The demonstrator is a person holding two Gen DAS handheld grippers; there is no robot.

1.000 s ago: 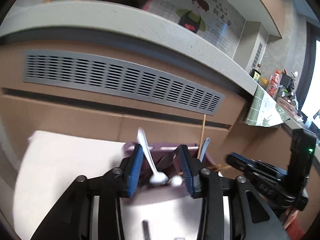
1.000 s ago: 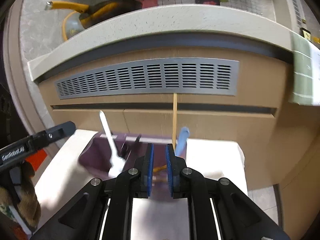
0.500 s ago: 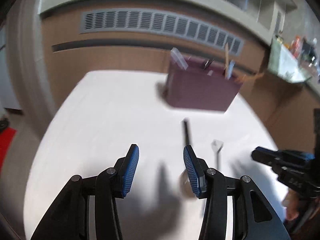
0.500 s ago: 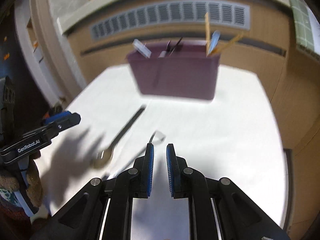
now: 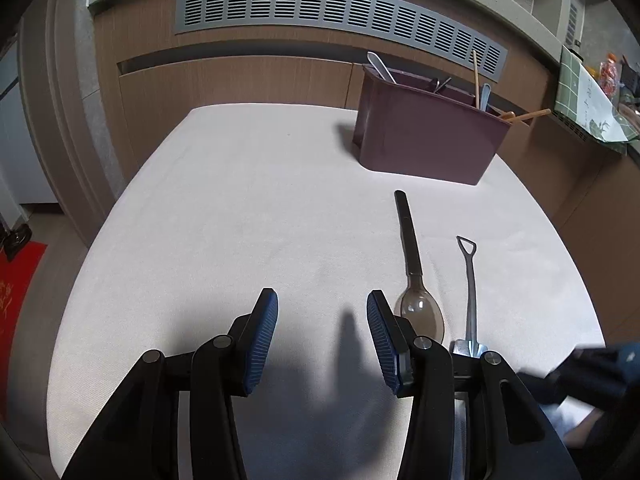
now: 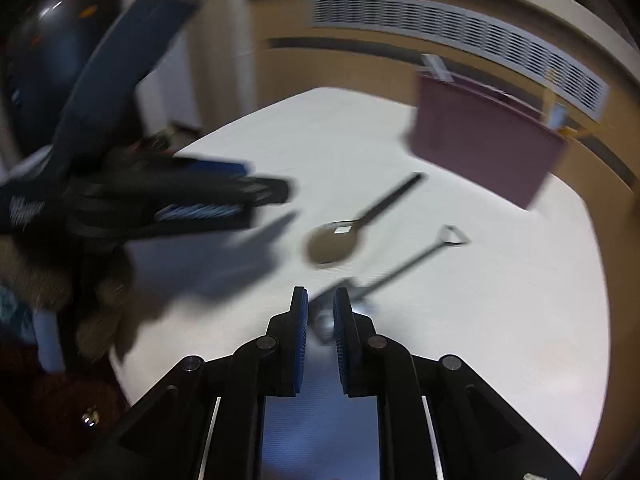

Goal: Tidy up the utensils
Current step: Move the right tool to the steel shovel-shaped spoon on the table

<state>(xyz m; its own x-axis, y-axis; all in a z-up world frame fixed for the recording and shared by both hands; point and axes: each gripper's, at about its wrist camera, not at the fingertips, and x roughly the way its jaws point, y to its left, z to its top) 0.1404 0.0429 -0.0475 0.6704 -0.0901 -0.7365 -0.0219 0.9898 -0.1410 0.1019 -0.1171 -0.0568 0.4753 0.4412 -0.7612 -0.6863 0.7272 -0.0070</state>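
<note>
A brown spoon [image 5: 419, 312] with a black handle and a metal shovel-shaped spoon [image 5: 471, 280] lie side by side on the white table [image 5: 240, 200]. My left gripper [image 5: 322, 308] hangs open over bare cloth, just left of the brown spoon's bowl. In the blurred right wrist view, my right gripper [image 6: 320, 300] has its jaws a narrow gap apart, low over the blade end of the shovel spoon [image 6: 404, 266]. The blade shows in the gap, and the pads do not press on it. The brown spoon [image 6: 336, 240] lies beyond. A maroon utensil holder [image 5: 428, 140] with several utensils stands at the back right.
Behind the table a wooden cabinet front carries a long grey vent [image 5: 340, 12]. The table's edges fall away at left and right. A red mat [image 5: 16, 280] lies on the floor at left. The left gripper [image 6: 224, 200] and a person's hand [image 6: 104, 300] crowd the right wrist view's left side.
Both grippers have pulled back from the holder and tipped down toward the table. The left has settled beside the brown spoon. The right has swung over the shovel spoon's blade, gap unchanged.
</note>
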